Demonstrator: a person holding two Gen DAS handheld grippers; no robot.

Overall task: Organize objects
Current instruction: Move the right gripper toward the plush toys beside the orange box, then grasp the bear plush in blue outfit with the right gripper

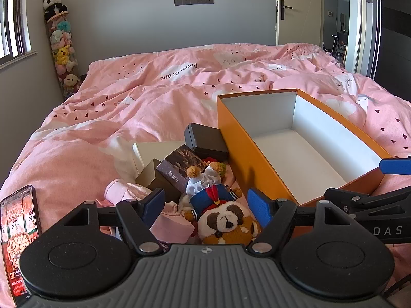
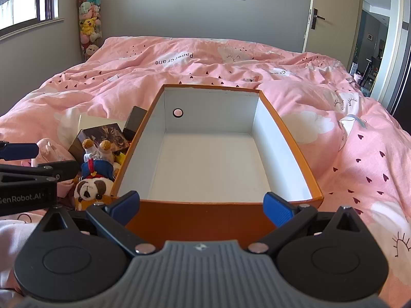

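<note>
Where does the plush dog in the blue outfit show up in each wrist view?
Left wrist: the plush dog lies bottom centre, between the open fingers of the left gripper.
Right wrist: it lies at the lower left, against the left outer wall of the orange box.
Shared landmark: the orange box, empty in both views.

"Paper crane" on the pink duvet (image 1: 179,71), "DAS" on the right gripper (image 1: 395,169), "GenRobot.AI" on the left gripper (image 2: 23,154)
</note>
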